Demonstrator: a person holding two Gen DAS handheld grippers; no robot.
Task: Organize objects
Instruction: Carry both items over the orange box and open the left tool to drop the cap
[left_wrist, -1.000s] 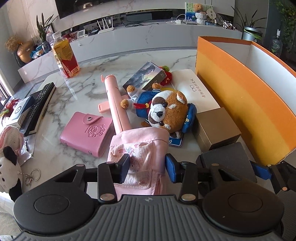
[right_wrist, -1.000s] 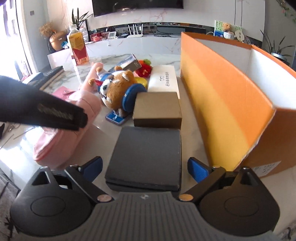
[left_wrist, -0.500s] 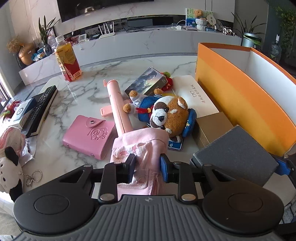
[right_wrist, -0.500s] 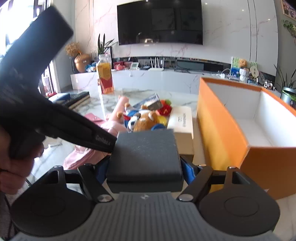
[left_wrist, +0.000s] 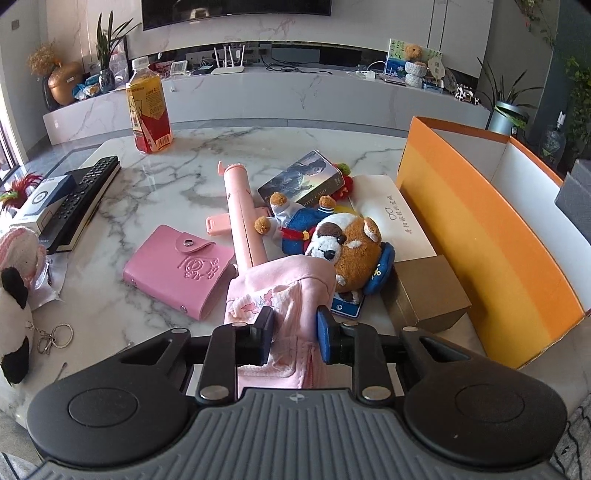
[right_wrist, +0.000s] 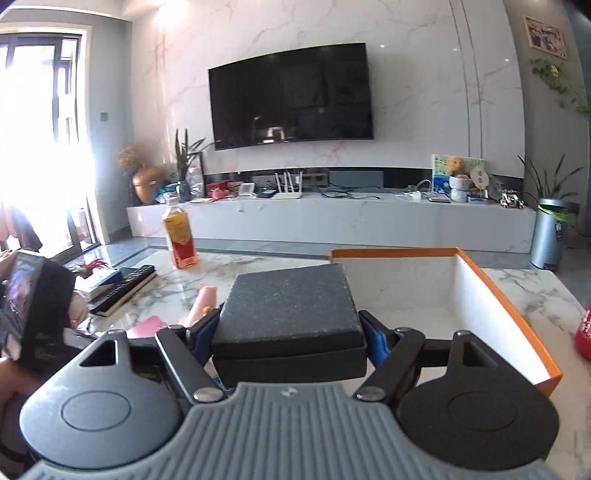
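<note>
My left gripper (left_wrist: 294, 329) has its blue-padded fingers (left_wrist: 265, 326) pinching a soft pink fabric pouch (left_wrist: 277, 291) at the near edge of the white marble table (left_wrist: 177, 177). My right gripper (right_wrist: 289, 339) has its fingers clamped on the sides of a dark grey speckled square box (right_wrist: 288, 304), held up off the table with the open orange cardboard box (right_wrist: 509, 310) beyond and to its right. Just past the pouch I see a pink snap-button wallet (left_wrist: 179, 271) to the left, a brown-and-white plush dog (left_wrist: 349, 247) to the right, and a small gold-brown box (left_wrist: 430, 291) touching the orange box's wall. Further on lies a pink stick-shaped gadget (left_wrist: 242, 214), then a dark paperback book (left_wrist: 303, 181). A yellow-labelled drink bottle (left_wrist: 147, 107) stands near the far edge.
</note>
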